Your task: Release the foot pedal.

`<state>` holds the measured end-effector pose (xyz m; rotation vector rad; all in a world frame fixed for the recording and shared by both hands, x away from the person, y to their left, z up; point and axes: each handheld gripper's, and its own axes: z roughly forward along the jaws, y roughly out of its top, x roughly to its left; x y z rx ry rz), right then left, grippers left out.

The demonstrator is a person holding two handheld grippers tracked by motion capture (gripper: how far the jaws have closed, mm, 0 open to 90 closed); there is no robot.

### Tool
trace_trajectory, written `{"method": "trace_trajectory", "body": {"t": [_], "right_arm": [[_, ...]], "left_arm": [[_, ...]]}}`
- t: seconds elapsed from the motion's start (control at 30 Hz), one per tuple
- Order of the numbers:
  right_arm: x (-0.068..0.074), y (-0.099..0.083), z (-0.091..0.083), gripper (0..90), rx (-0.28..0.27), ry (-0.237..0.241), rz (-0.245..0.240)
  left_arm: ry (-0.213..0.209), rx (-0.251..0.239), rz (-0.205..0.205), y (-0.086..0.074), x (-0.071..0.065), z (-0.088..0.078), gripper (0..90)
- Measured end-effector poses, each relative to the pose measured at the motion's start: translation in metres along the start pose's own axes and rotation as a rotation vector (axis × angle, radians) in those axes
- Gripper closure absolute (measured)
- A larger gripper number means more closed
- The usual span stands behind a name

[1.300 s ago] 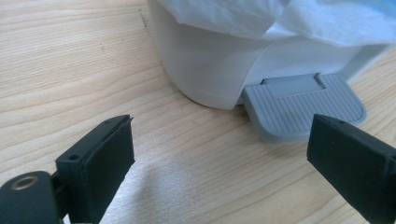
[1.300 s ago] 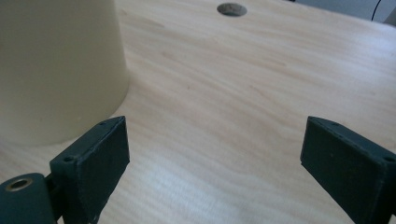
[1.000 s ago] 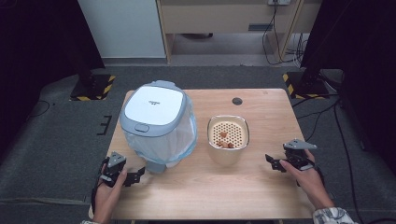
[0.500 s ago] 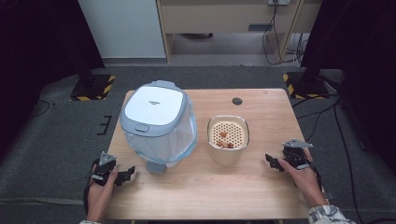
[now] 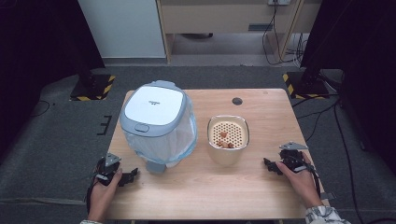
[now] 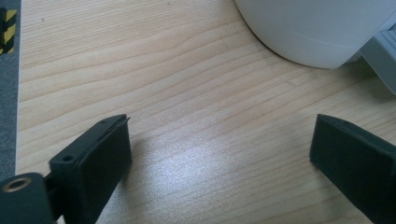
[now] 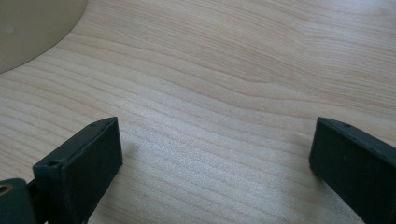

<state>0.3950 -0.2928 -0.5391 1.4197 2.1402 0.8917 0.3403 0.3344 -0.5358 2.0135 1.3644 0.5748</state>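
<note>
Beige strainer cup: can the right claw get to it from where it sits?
Probably yes. The right claw is open, empty, facing the beige strainer cup, with bare table between them.

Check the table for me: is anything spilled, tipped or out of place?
Nothing stands out. The lidded bin stands upright with its clear liner tucked under the closed lid, and the beige strainer bowl sits upright beside it, the few brownish scraps inside it. No spill shows on the wooden table.
</note>
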Motion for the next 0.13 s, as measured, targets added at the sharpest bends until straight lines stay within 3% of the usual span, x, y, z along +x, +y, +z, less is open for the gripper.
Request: {"method": "trace_trajectory", "body": {"t": [0.13], "right_arm": [[0.0003,0.0000,0.0000,2.3,0.002,-0.002,0.004]], "left_arm": [[-0.001,0.001,0.001,0.0002,-0.0002,0.0002,3.9]]}}
